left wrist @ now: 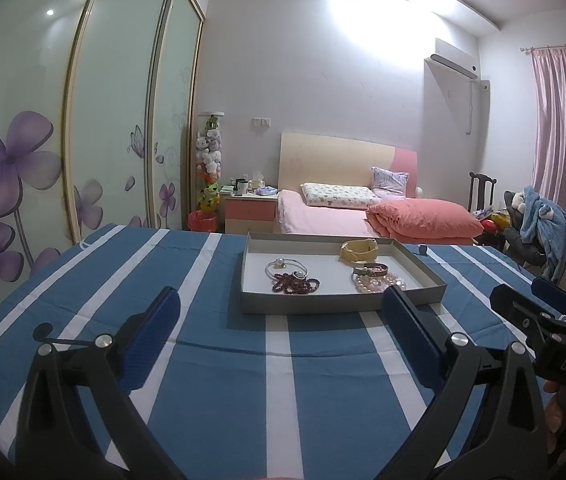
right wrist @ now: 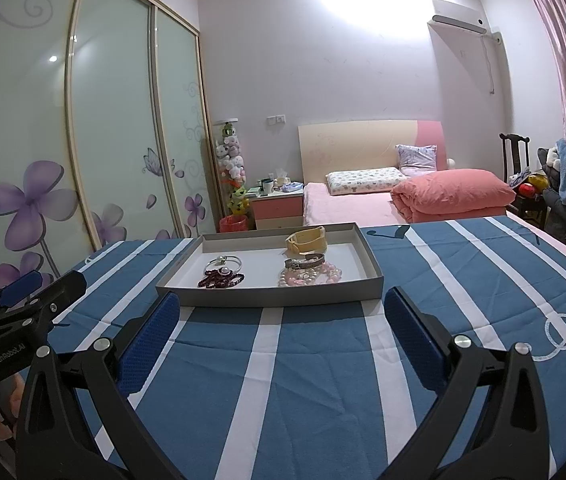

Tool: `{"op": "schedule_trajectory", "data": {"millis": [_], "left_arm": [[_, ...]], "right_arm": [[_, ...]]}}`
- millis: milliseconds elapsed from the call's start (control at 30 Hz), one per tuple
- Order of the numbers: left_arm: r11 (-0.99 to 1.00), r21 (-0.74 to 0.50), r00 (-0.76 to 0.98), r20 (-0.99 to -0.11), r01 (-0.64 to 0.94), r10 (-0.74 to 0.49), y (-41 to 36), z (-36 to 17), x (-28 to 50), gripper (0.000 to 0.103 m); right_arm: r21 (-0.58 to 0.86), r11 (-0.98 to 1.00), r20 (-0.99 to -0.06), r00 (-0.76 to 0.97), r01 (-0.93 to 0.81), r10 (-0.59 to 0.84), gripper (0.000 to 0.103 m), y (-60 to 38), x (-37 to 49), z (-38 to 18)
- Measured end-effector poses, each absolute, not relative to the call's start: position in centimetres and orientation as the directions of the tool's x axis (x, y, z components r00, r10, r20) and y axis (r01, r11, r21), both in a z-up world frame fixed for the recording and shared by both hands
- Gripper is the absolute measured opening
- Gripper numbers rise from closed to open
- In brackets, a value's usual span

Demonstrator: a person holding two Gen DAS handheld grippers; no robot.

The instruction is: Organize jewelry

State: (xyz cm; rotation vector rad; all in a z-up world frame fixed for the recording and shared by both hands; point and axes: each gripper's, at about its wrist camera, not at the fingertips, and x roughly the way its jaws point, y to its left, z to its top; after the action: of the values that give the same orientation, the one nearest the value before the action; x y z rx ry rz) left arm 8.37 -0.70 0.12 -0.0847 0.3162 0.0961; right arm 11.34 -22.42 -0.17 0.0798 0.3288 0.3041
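Our left gripper (left wrist: 281, 320) and right gripper (right wrist: 282, 320) hover with fingers spread wide and empty, ready to choose a piece. Ahead, the tray (right wrist: 267, 294) on the striped surface (right wrist: 323, 380) corrals the bracelets (right wrist: 223, 276).

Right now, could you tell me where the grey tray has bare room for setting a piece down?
Inside the shallow grey cardboard tray, the middle strip between the dark red bead bracelet and the pink pearl bracelets is bare, as is the back left corner.
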Motion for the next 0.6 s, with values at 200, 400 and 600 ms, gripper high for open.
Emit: {"op": "schedule_trajectory", "data": {"millis": [200,400,600], "left_arm": [[0.992,-0.068,0.946,-0.314,-0.108,0.082,-0.67,0.17,8.37,0.099],[0.992,-0.067,0.946,-0.315,-0.108,0.082,-0.68,0.20,8.38,0.099],[0.992,-0.064,0.945,-0.317,-0.105,0.080,-0.92,-0.14,8.29,0.099]], "right_arm": [[0.126,0.951,-0.306,0.901,-0.281,0.307,0.101,-22.34,11.35,-0.13],[0.127,0.951,-0.306,0.901,-0.281,0.307,0.101,-22.33,11.35,-0.12],[0.128,0.951,-0.308,0.900,-0.282,0.308,0.101,-22.02,11.31,-0.11]]}}
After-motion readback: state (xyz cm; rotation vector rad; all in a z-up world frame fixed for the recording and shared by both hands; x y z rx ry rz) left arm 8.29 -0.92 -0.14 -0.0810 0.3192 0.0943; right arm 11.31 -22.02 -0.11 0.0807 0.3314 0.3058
